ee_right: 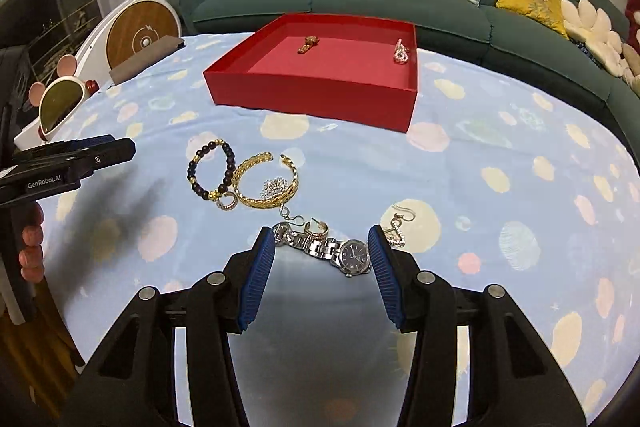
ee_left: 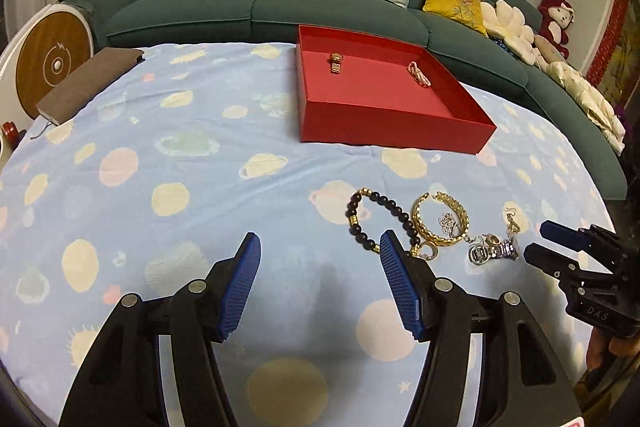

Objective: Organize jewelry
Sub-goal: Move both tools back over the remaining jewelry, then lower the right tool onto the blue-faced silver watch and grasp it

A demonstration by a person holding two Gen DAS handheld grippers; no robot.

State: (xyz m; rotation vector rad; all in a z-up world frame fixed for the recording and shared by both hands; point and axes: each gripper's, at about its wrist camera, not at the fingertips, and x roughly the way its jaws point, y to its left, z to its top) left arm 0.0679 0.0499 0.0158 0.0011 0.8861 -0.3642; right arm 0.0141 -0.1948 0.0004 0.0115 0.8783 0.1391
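A red tray (ee_left: 384,123) (ee_right: 312,99) on the blue planet-print cloth holds a gold piece (ee_left: 336,63) (ee_right: 308,44) and a pink bracelet (ee_left: 419,74) (ee_right: 401,51). Nearer lie a dark bead bracelet (ee_left: 380,217) (ee_right: 228,167), a gold bangle (ee_left: 440,223) (ee_right: 268,183), a silver brooch (ee_right: 275,187), small rings, an earring (ee_right: 396,227) and a silver watch (ee_right: 340,253) (ee_left: 494,251). My right gripper (ee_right: 322,241) is open, its jaws on either side of the watch. My left gripper (ee_left: 320,247) is open and empty, its right finger beside the bead bracelet.
A green sofa (ee_left: 280,3) with cushions runs behind the table. A brown notebook (ee_left: 88,83) lies at the far left of the cloth. A white device with a wooden disc (ee_right: 136,35) and a mouse-eared mirror (ee_right: 60,103) stand at the left.
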